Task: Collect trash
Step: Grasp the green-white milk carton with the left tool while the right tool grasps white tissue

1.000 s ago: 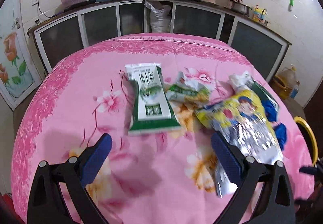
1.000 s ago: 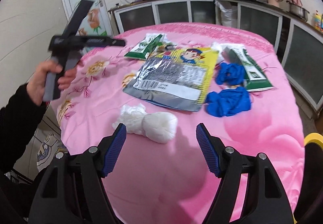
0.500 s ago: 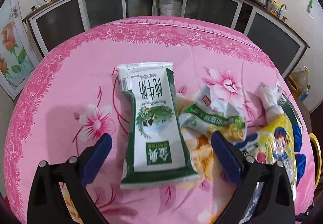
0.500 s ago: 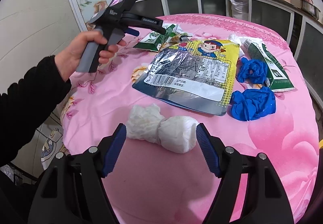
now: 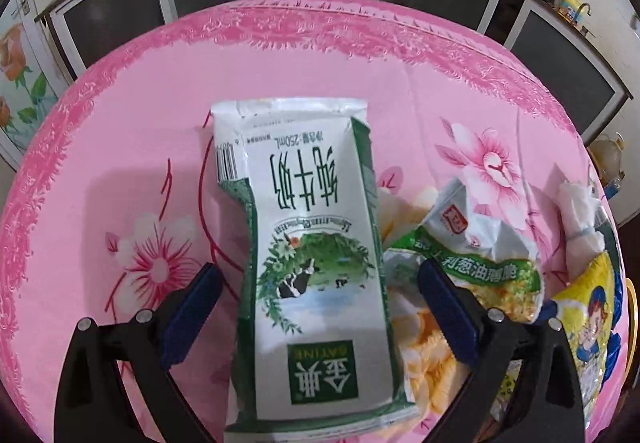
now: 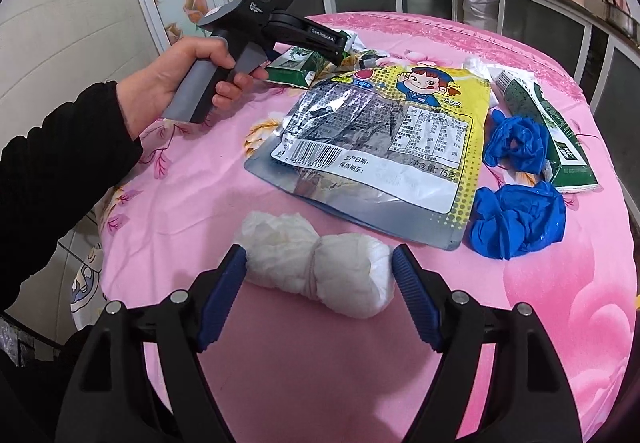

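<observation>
Item: flattened green-and-white milk carton (image 5: pixel 316 267), between your left gripper's (image 5: pixel 316 307) released jaws; right gripper (image 6: pixel 316 297) likewise released, straddling white tissue wad (image 6: pixel 320 271). Next: clench.

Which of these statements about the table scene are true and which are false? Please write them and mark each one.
1. The left tool is open around the milk carton. True.
2. The right tool is shut on the white wad. False: it is open, with the wad lying between its fingers.
3. Two blue gloves lie right of the yellow snack bag. True.
4. The cloth is plain green. False: it is pink with flowers.
5. Only one milk carton is on the table. False: a second carton lies beside the gloves.
</observation>
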`<control>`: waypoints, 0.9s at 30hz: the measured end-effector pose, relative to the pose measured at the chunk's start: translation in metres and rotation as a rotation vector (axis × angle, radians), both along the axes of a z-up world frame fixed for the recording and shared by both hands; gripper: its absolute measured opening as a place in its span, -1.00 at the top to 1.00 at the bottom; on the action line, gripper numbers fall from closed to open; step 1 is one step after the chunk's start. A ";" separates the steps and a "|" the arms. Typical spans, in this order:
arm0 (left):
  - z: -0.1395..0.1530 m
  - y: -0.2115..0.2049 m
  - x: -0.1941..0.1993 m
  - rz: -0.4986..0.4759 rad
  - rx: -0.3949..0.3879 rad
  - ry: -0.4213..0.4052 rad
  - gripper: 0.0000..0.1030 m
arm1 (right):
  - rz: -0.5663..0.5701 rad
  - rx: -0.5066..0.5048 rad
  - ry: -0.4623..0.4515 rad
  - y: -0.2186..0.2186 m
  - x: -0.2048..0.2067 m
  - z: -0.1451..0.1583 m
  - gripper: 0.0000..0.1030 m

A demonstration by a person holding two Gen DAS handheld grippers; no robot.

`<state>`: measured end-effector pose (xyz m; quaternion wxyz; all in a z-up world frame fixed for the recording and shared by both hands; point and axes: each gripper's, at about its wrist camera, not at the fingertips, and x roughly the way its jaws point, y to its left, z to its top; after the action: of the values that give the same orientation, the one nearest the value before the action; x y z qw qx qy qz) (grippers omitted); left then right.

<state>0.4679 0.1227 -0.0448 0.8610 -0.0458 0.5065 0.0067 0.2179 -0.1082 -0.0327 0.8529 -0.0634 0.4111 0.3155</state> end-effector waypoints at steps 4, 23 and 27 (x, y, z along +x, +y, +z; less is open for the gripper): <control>0.000 0.002 -0.002 0.015 -0.016 -0.014 -0.80 | -0.005 -0.001 0.000 0.003 0.002 0.000 -0.31; 0.059 0.033 -0.073 0.033 -0.043 -0.156 -0.09 | -0.047 0.173 0.026 -0.033 -0.023 0.035 0.02; 0.076 0.037 -0.104 0.026 -0.061 -0.198 -0.09 | -0.067 0.182 0.015 -0.041 -0.034 0.042 0.02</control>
<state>0.3643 0.1602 0.0314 0.9049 -0.0789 0.4182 -0.0022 0.1841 -0.1497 0.0089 0.8620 0.0303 0.3890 0.3234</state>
